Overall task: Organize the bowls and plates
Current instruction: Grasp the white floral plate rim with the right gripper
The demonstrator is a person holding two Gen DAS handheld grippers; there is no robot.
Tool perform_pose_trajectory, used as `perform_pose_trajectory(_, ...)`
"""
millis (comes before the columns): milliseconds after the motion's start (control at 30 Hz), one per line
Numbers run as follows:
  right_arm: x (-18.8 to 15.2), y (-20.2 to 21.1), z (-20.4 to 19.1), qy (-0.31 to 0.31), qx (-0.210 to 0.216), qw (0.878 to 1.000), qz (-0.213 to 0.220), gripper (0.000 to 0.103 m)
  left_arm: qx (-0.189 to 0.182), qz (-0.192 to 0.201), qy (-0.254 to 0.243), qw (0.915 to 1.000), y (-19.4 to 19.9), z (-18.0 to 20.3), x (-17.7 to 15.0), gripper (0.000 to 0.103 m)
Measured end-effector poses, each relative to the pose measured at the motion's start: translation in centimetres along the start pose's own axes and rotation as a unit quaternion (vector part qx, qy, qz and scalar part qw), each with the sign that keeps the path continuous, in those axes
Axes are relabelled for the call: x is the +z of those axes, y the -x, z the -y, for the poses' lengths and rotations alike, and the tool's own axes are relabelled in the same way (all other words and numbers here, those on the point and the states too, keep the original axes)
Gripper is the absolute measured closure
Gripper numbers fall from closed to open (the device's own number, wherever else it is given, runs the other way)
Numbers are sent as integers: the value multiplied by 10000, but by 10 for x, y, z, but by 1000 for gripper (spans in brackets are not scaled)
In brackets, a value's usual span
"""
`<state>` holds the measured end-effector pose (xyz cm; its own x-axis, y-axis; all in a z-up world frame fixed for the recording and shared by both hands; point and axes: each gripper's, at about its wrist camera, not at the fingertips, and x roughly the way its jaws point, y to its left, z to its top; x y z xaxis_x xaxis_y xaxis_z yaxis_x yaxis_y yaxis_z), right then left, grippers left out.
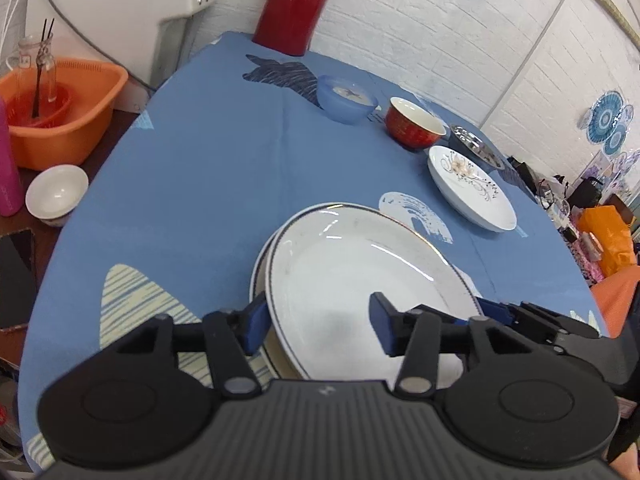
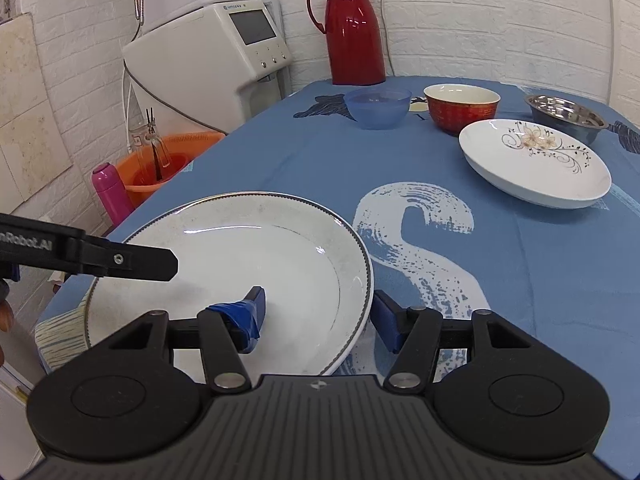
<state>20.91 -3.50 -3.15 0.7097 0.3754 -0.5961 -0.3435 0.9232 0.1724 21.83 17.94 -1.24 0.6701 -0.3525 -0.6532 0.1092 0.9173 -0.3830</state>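
A white plate with a dark rim (image 1: 360, 276) lies on top of a second plate (image 1: 259, 276) near the front of the blue tablecloth. My left gripper (image 1: 320, 326) is open and straddles the top plate's left rim, one pad outside and one over the plate. My right gripper (image 2: 319, 318) is open too, astride the same plate's (image 2: 240, 248) right rim. A flowered white plate (image 2: 534, 162), a blue bowl (image 2: 377, 107), a red bowl (image 2: 462, 108) and a steel bowl (image 2: 566, 114) stand further back on the right.
A red thermos jug (image 2: 352, 28) stands at the table's far edge. Left of the table are an orange basin (image 1: 60, 112), a small white bowl (image 1: 56, 194), a pink bottle (image 2: 112, 196), a dark phone (image 1: 16, 276) and a white dispenser (image 2: 208, 56).
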Motion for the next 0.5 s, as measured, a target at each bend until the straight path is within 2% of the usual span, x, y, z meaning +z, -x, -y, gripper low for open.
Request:
perform_pose_trajectory(100,-2,-3,0,-14,37,10000,-52,59,44,2,-104,9999,6,4,0,43)
perform_pose_trajectory(200,-2,-3,-1,3,21,10000,-40,59,303,-94,-272,9991,4,6,1,40)
perform_pose_trajectory(267,-3,-2,-1,10,6,10000,-37,59,236,-181,-221,9993,2,2,1,40)
perform_pose_trajectory(500,1,10,10,-261,63,9996,120,59,378,91,-296,9988,16,4,2,39)
